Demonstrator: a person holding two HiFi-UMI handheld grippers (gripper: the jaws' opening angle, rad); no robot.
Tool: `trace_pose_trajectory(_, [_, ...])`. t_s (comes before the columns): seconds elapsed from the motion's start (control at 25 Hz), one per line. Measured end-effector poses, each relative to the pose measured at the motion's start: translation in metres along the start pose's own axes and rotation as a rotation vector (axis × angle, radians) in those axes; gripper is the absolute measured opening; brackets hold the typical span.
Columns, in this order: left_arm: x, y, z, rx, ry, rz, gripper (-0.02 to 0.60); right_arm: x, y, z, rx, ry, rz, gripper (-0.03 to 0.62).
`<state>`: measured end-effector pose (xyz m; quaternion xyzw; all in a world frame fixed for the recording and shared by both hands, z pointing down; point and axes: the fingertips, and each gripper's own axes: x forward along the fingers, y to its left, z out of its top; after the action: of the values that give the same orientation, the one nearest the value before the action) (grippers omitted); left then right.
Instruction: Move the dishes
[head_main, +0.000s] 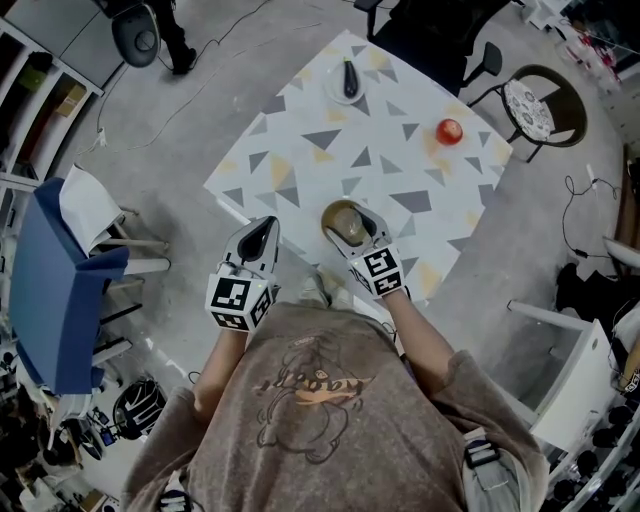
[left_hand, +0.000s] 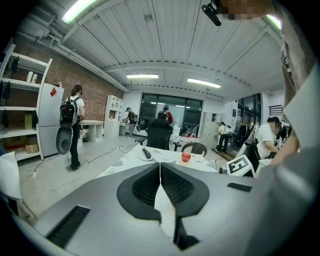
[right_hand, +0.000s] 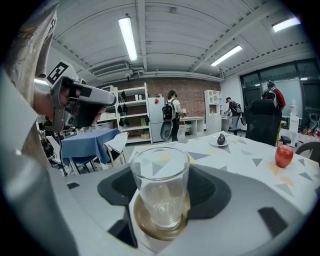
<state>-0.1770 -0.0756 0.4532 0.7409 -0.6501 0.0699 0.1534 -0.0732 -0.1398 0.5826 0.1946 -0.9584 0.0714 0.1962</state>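
Within the right claw, its own view shows a gripped glass.

The room is bright. Long light tubes on the ceiling give soft, even light, so shadows are faint. From the head view the colours look pale and grey, and the white bench shines. Both gripper views bend the room round like a fish bowl, with black corners. The left hand-held gripper and the right hand-held gripper look fuzzy up close. Small shiny spots sit on the glass.
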Motion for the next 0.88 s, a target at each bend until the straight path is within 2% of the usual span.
trace_pose_trajectory(0.2, [0.005,-0.006,0.000,0.000,-0.001,-0.018,0.020,-0.007,-0.003,0.015,-0.001,-0.021,-0.012,0.288])
trace_pose_trajectory(0.88, [0.038,-0.045,0.012,0.009,-0.033,-0.142,0.020,-0.072,-0.042,0.066,0.011,-0.118,-0.168,0.288])
